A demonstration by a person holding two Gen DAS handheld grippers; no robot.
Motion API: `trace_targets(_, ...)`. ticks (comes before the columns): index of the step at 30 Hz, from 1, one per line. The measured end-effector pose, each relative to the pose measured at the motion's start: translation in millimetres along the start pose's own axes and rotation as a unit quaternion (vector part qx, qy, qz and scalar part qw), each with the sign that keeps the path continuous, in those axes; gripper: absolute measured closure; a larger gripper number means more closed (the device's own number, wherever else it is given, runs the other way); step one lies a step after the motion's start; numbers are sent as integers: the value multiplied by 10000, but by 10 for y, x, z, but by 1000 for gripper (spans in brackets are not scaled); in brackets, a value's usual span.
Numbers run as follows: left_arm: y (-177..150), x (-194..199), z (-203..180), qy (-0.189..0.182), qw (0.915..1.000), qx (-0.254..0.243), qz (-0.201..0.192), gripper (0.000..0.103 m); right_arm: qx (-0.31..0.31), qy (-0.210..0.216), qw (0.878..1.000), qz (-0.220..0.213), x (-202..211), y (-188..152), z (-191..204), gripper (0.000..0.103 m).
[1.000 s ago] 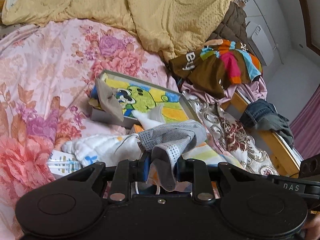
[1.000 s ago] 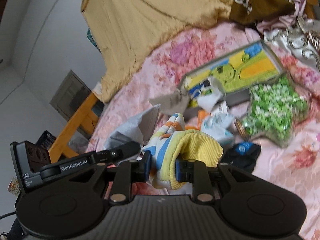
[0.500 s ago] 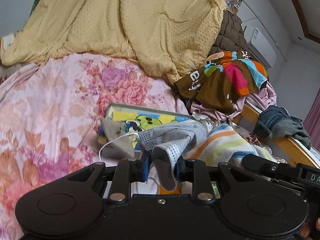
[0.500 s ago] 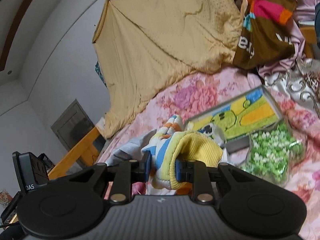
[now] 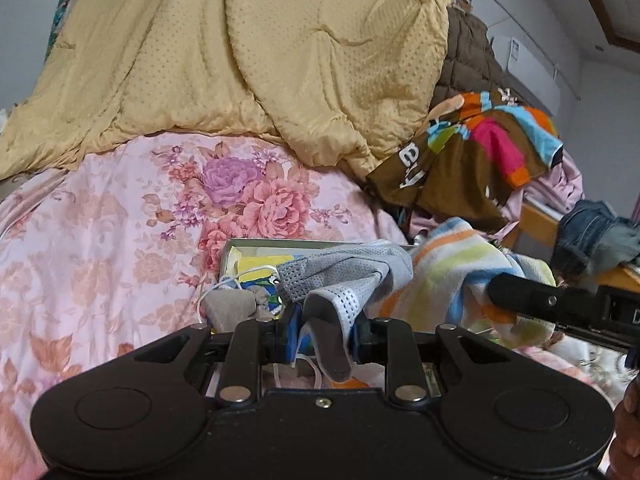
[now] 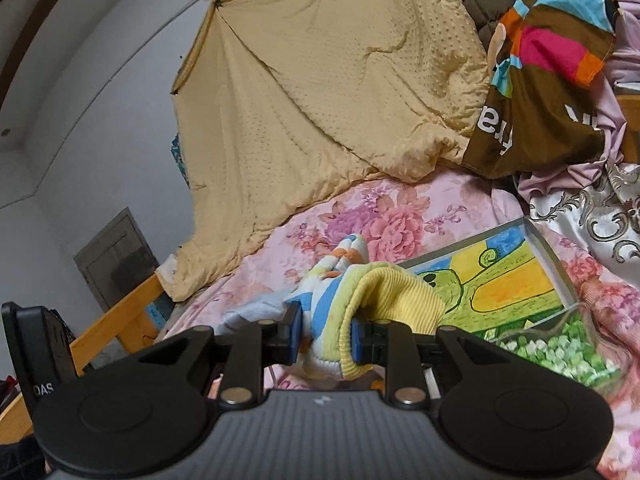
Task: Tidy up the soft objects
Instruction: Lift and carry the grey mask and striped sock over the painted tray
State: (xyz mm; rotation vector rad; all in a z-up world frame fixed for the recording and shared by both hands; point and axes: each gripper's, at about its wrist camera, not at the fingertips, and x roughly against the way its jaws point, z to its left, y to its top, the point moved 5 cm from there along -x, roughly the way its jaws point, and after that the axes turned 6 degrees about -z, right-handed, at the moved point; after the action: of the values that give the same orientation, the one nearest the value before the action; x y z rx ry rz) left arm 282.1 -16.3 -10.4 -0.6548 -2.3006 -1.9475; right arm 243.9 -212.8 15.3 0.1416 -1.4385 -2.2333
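Clamping a grey mesh cloth [image 5: 344, 276], the left gripper [image 5: 325, 334] has both blue pads pressed on a bunched fold of it, the rest draping forward over the near edge of a shallow grey box [image 5: 280, 245] with a yellow-green cartoon print. Right gripper [image 6: 325, 338] is likewise closed on fabric: a rolled striped towel [image 6: 340, 292] (white, blue, orange, with a yellow ribbed layer on the outside), pinched between its pads and sticking up ahead of the fingers. From the left view the same towel [image 5: 460, 264] shows just right of the mesh cloth, with the right gripper's black body crossing in front of it. Just past the left fingers, a small grey pouch [image 5: 232, 304] with a white cord lies against the box. From the right view, a clear bag of green pieces [image 6: 560, 356] sits at the box's [image 6: 544, 248] near right corner, touching it. Everything rests on a pink floral bedsheet [image 5: 120, 232]. Further back, a yellow quilted blanket [image 5: 248, 52] is heaped and hung up toward the wall. Right of it, a brown garment with bright colour blocks [image 5: 472, 152] lies over a pile of lilac cloth, with folded jeans [image 5: 596, 236] on the wooden bed rail at the far right. A patterned satin cloth [image 6: 600, 220] is bunched beside the box on the right.
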Motion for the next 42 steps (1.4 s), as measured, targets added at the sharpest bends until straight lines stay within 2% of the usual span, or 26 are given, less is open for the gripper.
trace_targets(11,-65,-644,192,-22,9998,74,203,77,-170,-236,9993,229,-658,-50,-254,77)
trace_targets(20,-170,-961,383,0,9990,183,416,77,-26,-521,9976,466,-1066,-118,-343,77)
trace_targets(35,-380,-1180,506,195,9960,110,864,74,172,-772,9930,878,-1292,-270,-434,76)
trace_targets(42,-408,-1194,521,167,9956,132,909,71,192,-813,9907,1069,-1330,-347,-458,73)
